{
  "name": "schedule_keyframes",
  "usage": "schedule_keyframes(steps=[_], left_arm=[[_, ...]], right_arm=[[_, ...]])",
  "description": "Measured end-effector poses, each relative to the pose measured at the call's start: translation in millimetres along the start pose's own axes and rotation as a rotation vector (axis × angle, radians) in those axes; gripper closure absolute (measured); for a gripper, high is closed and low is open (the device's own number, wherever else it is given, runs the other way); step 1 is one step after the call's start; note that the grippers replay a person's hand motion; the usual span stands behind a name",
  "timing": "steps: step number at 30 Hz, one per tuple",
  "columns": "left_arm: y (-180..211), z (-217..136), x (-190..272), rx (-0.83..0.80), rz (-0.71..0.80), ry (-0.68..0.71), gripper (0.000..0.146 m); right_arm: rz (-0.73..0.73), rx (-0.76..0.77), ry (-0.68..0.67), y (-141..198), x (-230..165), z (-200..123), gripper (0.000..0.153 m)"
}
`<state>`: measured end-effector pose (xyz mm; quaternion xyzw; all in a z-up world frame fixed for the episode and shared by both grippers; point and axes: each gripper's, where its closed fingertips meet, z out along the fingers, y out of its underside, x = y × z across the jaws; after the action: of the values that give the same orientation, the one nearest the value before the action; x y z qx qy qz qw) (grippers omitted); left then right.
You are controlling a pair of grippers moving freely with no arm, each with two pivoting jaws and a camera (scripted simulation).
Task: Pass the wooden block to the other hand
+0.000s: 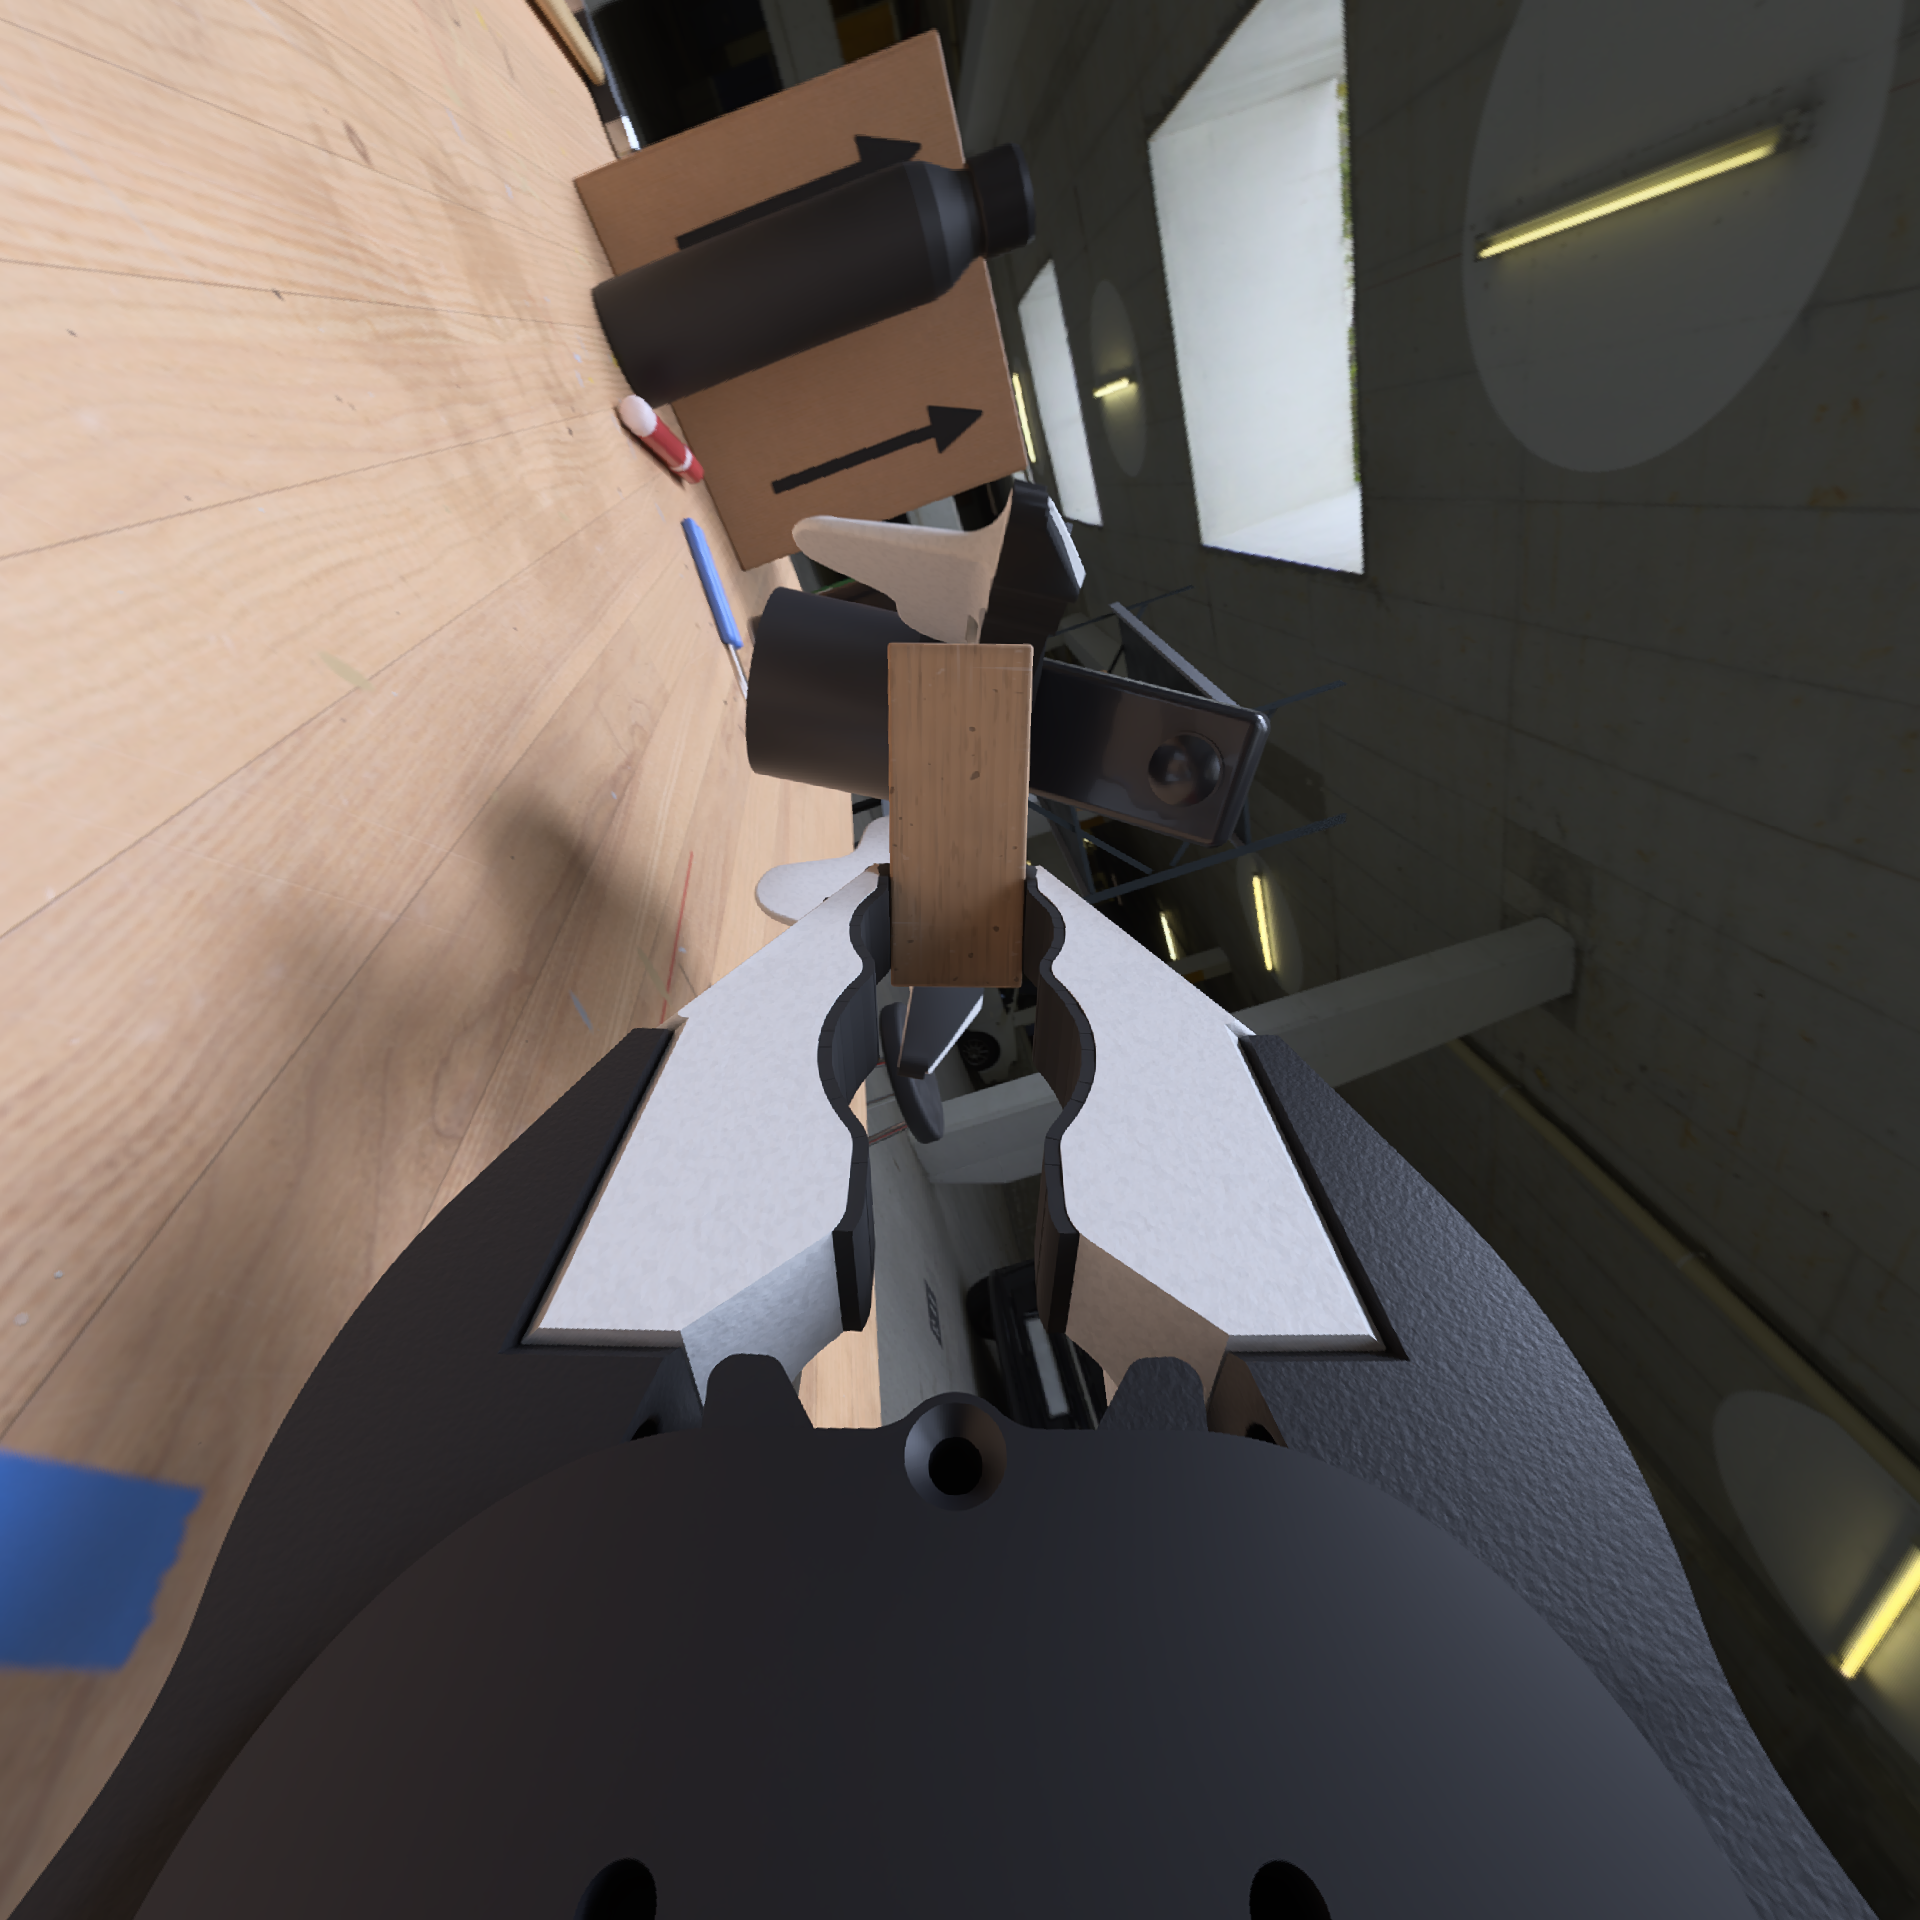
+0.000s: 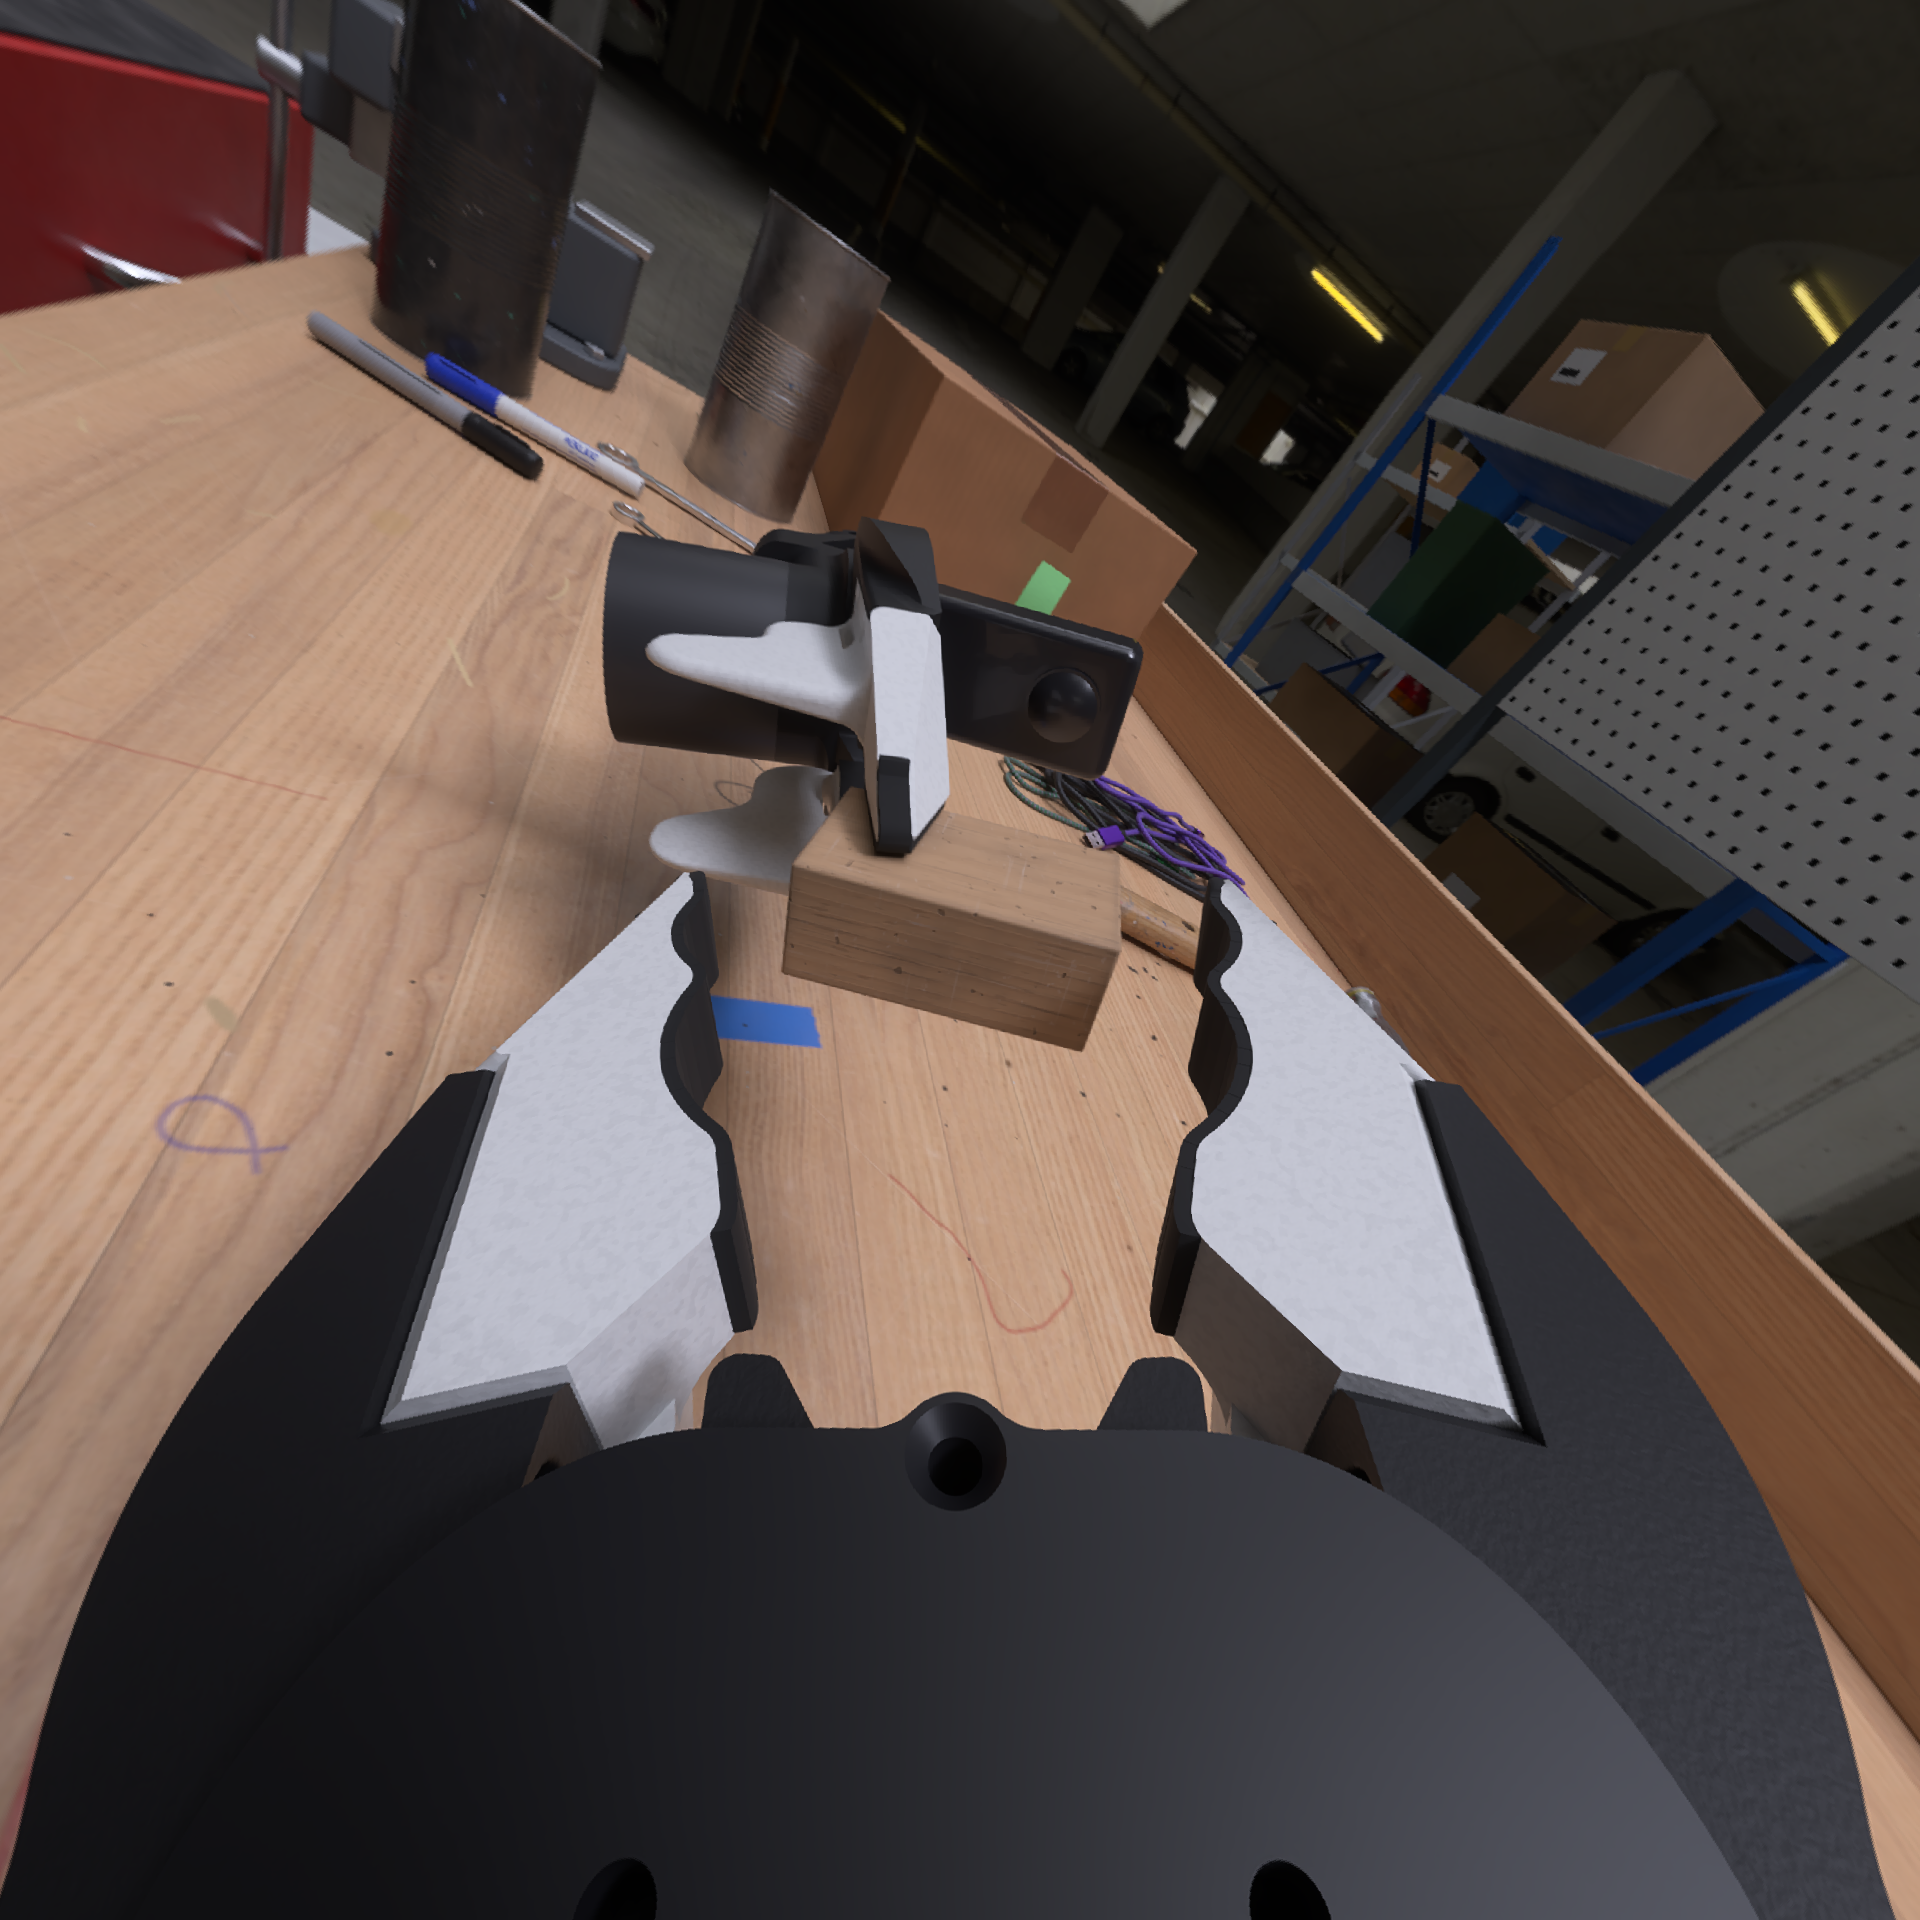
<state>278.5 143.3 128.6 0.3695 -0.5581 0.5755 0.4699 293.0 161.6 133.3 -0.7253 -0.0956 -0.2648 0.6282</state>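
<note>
My left gripper (image 1: 958,914) is shut on one end of the wooden block (image 1: 961,790), a light brown rectangular block that sticks out past its fingertips, above the wooden table (image 1: 312,520). My right gripper (image 1: 831,717) shows just behind the block, facing it. In the right wrist view my right gripper (image 2: 956,914) is open and empty, with its fingertips on either side of the near end of the block (image 2: 945,935) and not touching it. The left gripper (image 2: 836,847) clamps the block's far end from above and below.
A cardboard box (image 1: 852,343), a black bottle (image 1: 800,270), a red and white marker (image 1: 660,442) and a blue pen (image 1: 717,603) lie beyond. Two metal cans (image 2: 790,364), markers (image 2: 426,395), a cardboard box (image 2: 987,468), purple cable (image 2: 1143,831), blue tape (image 2: 764,1021) and a raised table edge (image 2: 1455,987) show in the right wrist view.
</note>
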Motion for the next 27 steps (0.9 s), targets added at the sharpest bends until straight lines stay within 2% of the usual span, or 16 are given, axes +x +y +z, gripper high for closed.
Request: schedule_keyframes(steps=[3, 6, 10, 13, 18, 20, 25, 27], left_arm=[[-1, 1, -5, 0.014, 0.013, -0.04, 0.122], [-4, 1, -9, 0.034, 0.063, -0.103, 0.122], [-7, 0, -8, 0.042, 0.094, -0.115, 0.122], [-9, 1, -5, 0.044, 0.098, -0.11, 0.122], [-13, 0, 6, 0.073, 0.099, -0.069, 0.122], [-14, 1, 7, 0.072, 0.091, -0.065, 0.122], [-13, 1, 6, 0.078, 0.079, -0.069, 0.122], [-13, 0, 5, 0.072, 0.074, -0.069, 0.122]], right_arm=[[0.034, 0.019, -0.018, 2, -2, -1, 0.066], [0.141, 0.025, -0.041, 5, -1, -2, 0.069], [0.256, 0.101, -0.042, 0, 3, -3, 0.072], [0.228, 0.112, -0.012, -2, 5, -5, 0.072], [0.188, 0.061, 0.046, 4, 10, -6, 0.062], [0.2, 0.094, 0.056, 0, 12, -4, 0.063], [0.221, 0.116, 0.084, 0, 14, -2, 0.089], [0.235, 0.13, 0.083, 0, 14, -1, 0.089]])
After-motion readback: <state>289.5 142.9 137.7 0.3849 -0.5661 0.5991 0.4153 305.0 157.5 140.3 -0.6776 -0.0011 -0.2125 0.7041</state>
